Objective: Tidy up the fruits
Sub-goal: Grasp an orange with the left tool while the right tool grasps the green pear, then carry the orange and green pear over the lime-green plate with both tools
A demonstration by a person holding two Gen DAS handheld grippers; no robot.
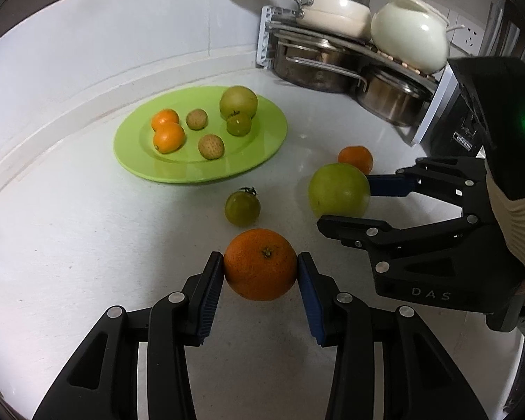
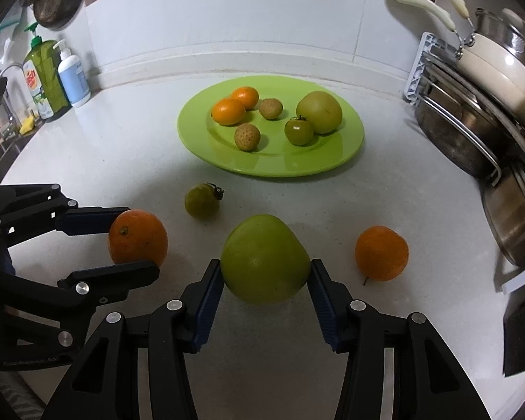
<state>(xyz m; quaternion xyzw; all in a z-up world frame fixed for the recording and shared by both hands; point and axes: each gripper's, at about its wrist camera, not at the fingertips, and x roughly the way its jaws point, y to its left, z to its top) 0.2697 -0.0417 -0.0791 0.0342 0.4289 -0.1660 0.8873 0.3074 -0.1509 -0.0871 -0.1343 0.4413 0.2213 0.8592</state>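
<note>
Left tongs (image 1: pixel 260 267): closed on the large orange (image 1: pixel 260 264), 1 blue pad pressed on each side of it, close above the white desk (image 1: pixel 70 245).
Right tongs (image 2: pixel 266 269): closed on the big green fruit (image 2: pixel 265 258), gripped at its 2 sides.
Loose fruit on the desk: 1 small green tomato (image 1: pixel 242 208) in front of the orange; 1 small orange (image 2: pixel 381 252) to the right of the green fruit.
Green plate (image 2: pixel 325 164): further back on the desk, it carried 6 fruits: 2 small oranges, 2 rough brownish round fruits, 1 green tomato, 1 big yellow-green fruit.
Right back corner: a rack with steel pots (image 2: pixel 465 133).
</note>
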